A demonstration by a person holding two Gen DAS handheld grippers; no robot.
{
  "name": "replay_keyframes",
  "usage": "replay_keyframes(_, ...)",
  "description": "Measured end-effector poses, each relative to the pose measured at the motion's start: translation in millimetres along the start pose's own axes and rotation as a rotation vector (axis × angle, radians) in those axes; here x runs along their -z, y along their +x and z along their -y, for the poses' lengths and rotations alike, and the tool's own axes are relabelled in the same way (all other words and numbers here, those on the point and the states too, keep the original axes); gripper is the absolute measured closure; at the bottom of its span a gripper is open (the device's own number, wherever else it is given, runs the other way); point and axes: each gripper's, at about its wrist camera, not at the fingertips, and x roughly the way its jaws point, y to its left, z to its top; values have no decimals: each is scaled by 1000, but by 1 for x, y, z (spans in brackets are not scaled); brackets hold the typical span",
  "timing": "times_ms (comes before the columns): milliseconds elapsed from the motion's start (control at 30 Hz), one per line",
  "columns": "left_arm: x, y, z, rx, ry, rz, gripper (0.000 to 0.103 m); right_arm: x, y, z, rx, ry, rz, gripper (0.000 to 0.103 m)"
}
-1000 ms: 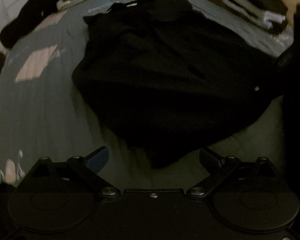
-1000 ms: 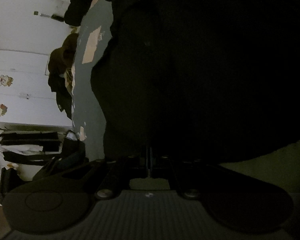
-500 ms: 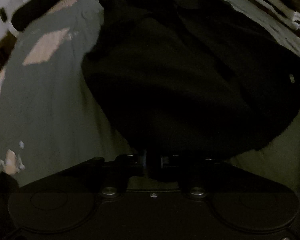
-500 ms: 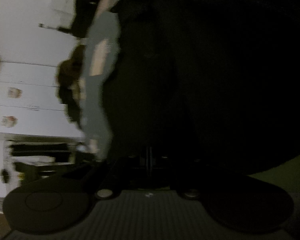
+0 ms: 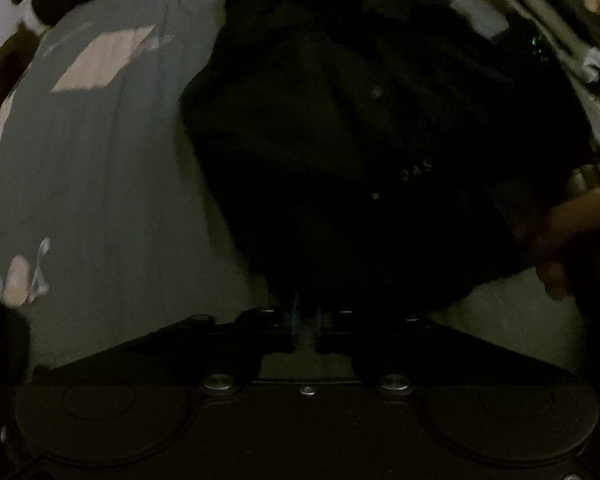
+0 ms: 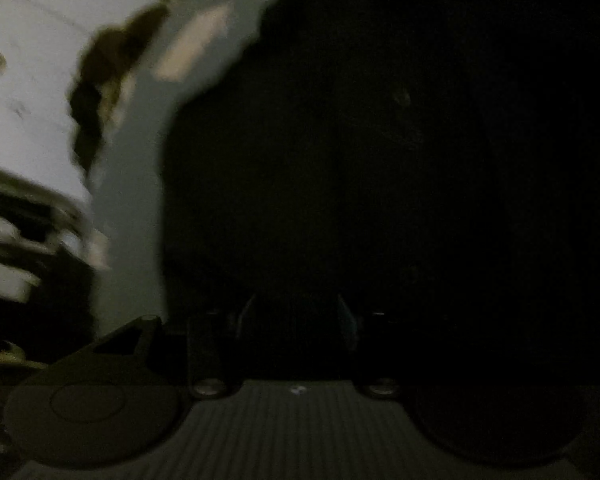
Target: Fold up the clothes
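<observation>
Two grippers on one black garment. Your left gripper pinches its near hem; your right gripper, jaws just opening, grips nothing.

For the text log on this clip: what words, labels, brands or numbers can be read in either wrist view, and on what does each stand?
"DAS": pale letters on the black garment, left wrist view; any letters before them are lost in the dark cloth, so it may be part of a longer word.
Green glowing marks at the garment's far right edge: too small and blurred to read.
Right wrist view: dark and blurred, nothing readable.
</observation>
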Motion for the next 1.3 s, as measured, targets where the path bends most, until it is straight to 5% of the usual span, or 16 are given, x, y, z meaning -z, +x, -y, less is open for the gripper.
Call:
replay_keyframes(67, 5, 0, -12, -32, -19, -15, 101, 1, 1, 3, -3, 1, 6, 64)
replay_keyframes(167, 6, -5, -35, 23, -84, -15, 101, 1, -6, 8, 0, -7, -6, 65)
replay_keyframes(267, 5, -14, -30, 32, -32, 22, 98, 3, -14, 19, -24, 39, -17, 65)
replay_keyframes(367, -3, -10, -11, 16, 60, 39, 60, 6, -16, 22, -35, 53, -17, 65)
replay_keyframes(400, -4, -5, -1, 9, 119, 35, 36, 7, -15, 22, -36, 52, -15, 65)
replay_keyframes(433, -5, 0, 10, 2, 179, 31, 24, 7, -14, 23, -37, 55, -14, 65)
replay_keyframes(500, -7, 10, 30, -13, 295, 25, 24, 6, -12, 24, -44, 68, -14, 65)
replay_keyframes(733, -10, 33, 67, -158, 456, 92, 29, 5, -11, 38, -94, 131, -8, 65)
replay_keyframes(867, 3, 53, 80, -212, 662, 19, 38, 5, -9, 47, -131, 179, -7, 65)
replay_keyframes(933, -1, 52, 75, -155, 616, -15, 67, 5, -8, 48, -145, 190, -8, 65)
replay_keyframes(1067, -27, 51, 38, 2, 252, -100, 81, 6, -9, 45, -139, 158, -15, 66)
replay_keyframes(1200, -29, 36, 15, 81, 122, -136, 76, 9, -22, 41, -109, 119, -41, 65)
replay_keyframes(1300, -24, 19, 3, 119, 98, -130, 45, 10, -45, 37, -109, 120, -69, 58)
